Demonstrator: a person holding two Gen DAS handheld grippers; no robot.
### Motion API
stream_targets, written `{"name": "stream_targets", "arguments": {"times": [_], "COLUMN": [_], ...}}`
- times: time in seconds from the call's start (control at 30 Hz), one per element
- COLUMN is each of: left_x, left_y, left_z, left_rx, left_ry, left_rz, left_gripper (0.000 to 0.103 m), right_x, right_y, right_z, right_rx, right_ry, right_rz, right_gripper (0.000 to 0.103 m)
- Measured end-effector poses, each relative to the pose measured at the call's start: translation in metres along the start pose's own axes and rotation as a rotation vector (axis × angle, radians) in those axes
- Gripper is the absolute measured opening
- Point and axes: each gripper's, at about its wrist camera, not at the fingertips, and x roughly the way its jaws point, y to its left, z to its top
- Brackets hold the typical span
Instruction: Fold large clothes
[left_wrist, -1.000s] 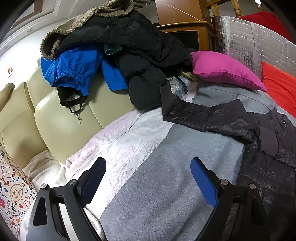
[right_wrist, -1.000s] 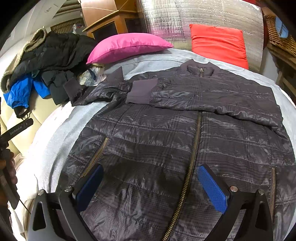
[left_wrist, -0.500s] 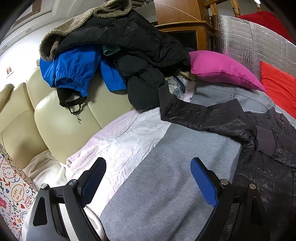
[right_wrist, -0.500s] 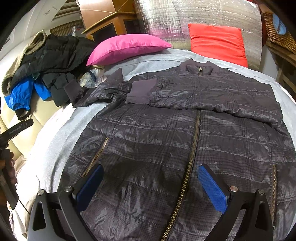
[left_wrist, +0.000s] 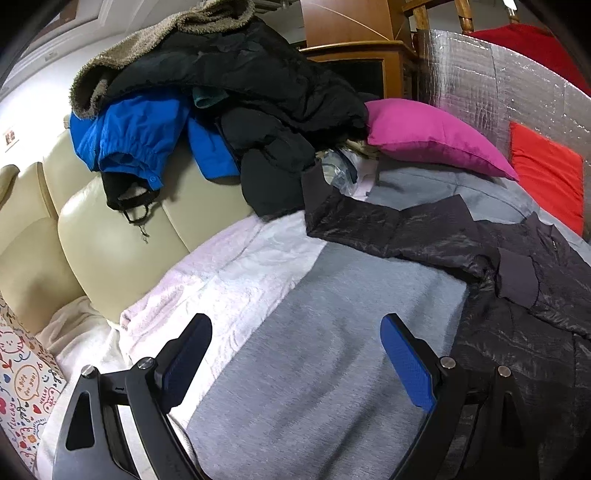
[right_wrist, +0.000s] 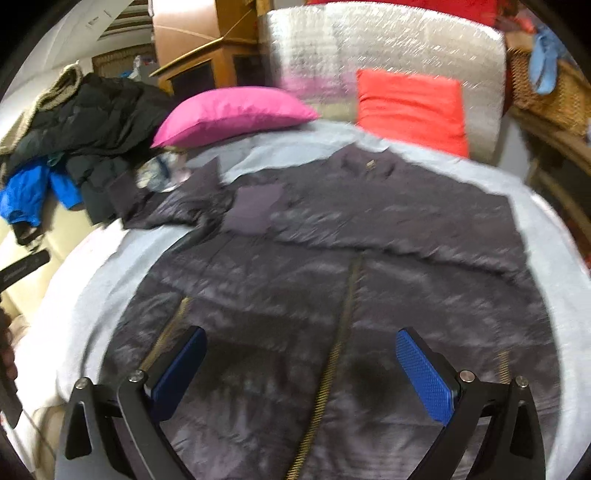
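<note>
The left gripper (left_wrist: 295, 363) hangs with its blue-padded jaws spread wide and nothing between them, directly over a bare stretch of the grey blanket (left_wrist: 332, 332); just off its right finger begins the dark quilted jacket (left_wrist: 517, 350), and off its left finger lies a pale pink sheet (left_wrist: 229, 273). The right gripper (right_wrist: 301, 369) is likewise wide apart and empty, poised above the lower front of the jacket (right_wrist: 295, 295), with the brass centre zip (right_wrist: 332, 362) running up between its fingers and a pocket zip (right_wrist: 166, 332) just beyond its left finger. The jacket lies front up and flat on the blanket (right_wrist: 92, 295), one sleeve folded across the chest so that its ribbed cuff (right_wrist: 255, 210) rests left of centre, the collar at the far end; the right wrist view is blurred. Farther ahead of the left gripper and to its left, a cream sofa back (left_wrist: 110, 240) carries a heap of clothes (left_wrist: 229, 85), black, blue and fleece-trimmed. Beyond the jacket sit a magenta pillow (right_wrist: 232, 114) and a red cushion (right_wrist: 410, 107), the latter against a silvery foil panel (right_wrist: 388, 48), with wooden furniture (right_wrist: 192, 48) behind
</note>
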Motion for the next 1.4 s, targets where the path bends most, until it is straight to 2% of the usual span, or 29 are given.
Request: {"name": "stream_targets", "arguments": {"times": [0.3,0.47,0.9,0.97,1.07,1.2,1.4], "left_x": [0.006,0.006,0.004,0.007,0.017,0.049,0.13], "left_y": [-0.007,-0.01,-0.012,-0.011,-0.009,0.001,0.018], "left_z": [-0.003,-0.003,-0.004,-0.003,-0.001,0.014,0.052], "left_rx": [-0.002,-0.001,0.003,-0.004,-0.036,-0.13,-0.295], "left_ry": [0.019,0.022,0.022,0.027,0.051,0.097,0.158], "left_rz": [-0.029,-0.035,-0.039,-0.049,-0.105,-0.21,-0.299], "left_gripper": [0.092,0.092,0.092,0.092,0.092,0.092,0.092], "right_x": [-0.01,-0.013,-0.015,-0.015,-0.015,-0.005,0.027], "right_y": [-0.02,-0.026,-0.031,-0.031,-0.031,-0.03,-0.032], "right_z": [0.017,0.018,0.017,0.016,0.012,0.004,-0.013], "right_rx": [-0.021,-0.039,-0.023,-0.021,-0.018,-0.035,-0.046], "right_ry": [-0.042,-0.042,-0.038,-0.042,-0.051,-0.04,0.009], "right_rz": [-0.174,-0.234,-0.229,-0.219,-0.18,-0.15,-0.147], "right_gripper": [0.103,0.103,0.103,0.103,0.103,0.103,0.103]}}
